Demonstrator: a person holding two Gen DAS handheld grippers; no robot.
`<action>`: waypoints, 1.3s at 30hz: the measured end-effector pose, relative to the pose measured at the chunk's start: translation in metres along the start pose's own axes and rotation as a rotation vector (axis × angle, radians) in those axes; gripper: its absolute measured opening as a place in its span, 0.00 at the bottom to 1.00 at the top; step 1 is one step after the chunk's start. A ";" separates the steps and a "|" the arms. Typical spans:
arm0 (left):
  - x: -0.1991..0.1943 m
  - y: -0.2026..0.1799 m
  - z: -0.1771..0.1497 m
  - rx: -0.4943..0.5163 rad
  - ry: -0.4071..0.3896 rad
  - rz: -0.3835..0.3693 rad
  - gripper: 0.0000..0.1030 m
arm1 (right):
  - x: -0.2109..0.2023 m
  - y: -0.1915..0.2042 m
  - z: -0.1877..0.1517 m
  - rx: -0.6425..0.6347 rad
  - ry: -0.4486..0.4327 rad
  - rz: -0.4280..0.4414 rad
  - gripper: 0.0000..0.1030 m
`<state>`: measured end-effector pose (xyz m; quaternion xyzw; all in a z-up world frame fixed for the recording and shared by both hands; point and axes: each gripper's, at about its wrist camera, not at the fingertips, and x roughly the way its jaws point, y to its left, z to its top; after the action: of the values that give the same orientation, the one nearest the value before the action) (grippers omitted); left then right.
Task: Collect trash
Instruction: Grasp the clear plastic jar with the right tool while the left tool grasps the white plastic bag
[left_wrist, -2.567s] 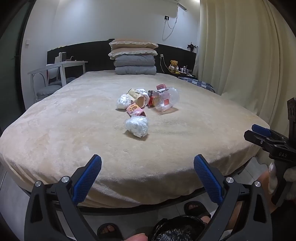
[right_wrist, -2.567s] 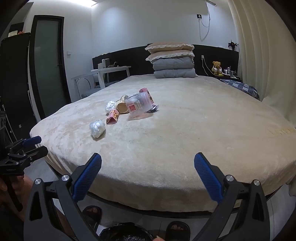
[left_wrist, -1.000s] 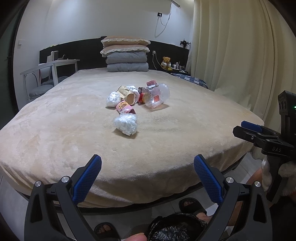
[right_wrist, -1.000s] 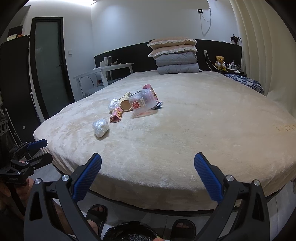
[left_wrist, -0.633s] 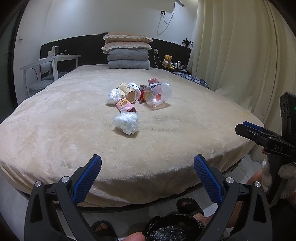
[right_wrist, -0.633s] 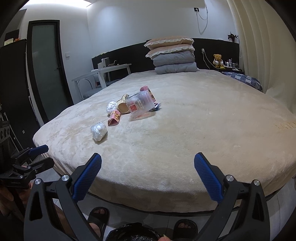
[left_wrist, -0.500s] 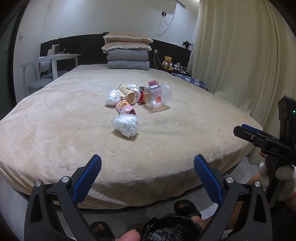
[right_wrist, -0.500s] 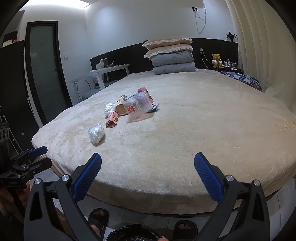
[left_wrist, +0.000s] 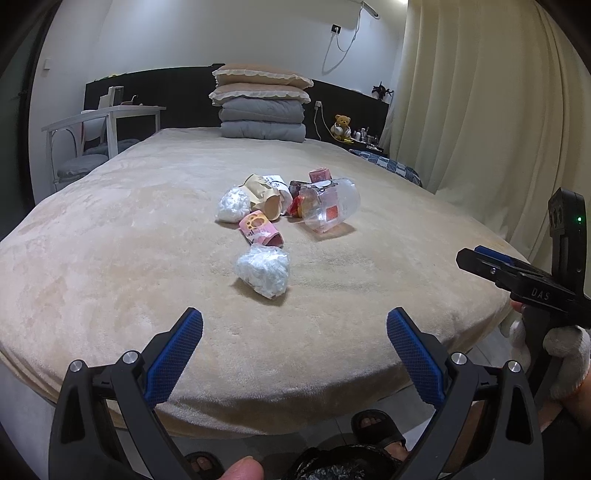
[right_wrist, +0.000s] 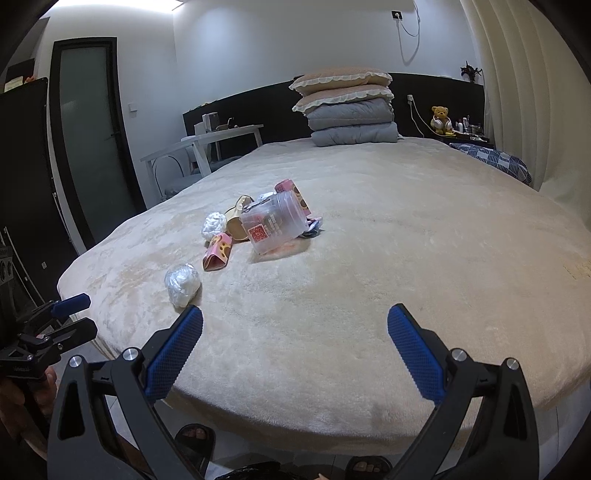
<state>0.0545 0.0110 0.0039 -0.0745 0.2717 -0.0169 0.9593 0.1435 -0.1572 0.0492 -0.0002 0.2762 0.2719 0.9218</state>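
Trash clustered mid-frame on the beige bed: crumpled plastic wad nearest, clear plastic cup behind. Left gripper and right gripper both spread wide, empty. Approach step, likely; next, reaching over the wad, then closing.

Black bag cut by bottom edge; wrappers behind clear cup half hidden.
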 end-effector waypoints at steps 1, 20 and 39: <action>0.003 0.001 0.002 0.000 0.003 0.002 0.94 | 0.005 0.001 0.003 -0.006 0.000 0.004 0.97; 0.074 0.023 0.034 0.081 0.072 0.044 0.94 | 0.119 0.024 0.071 -0.096 0.045 0.032 0.97; 0.121 0.025 0.041 0.112 0.160 0.014 0.93 | 0.196 0.037 0.086 -0.128 0.136 -0.028 0.80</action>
<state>0.1792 0.0326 -0.0284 -0.0172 0.3466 -0.0313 0.9373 0.3057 -0.0144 0.0284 -0.0813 0.3202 0.2753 0.9028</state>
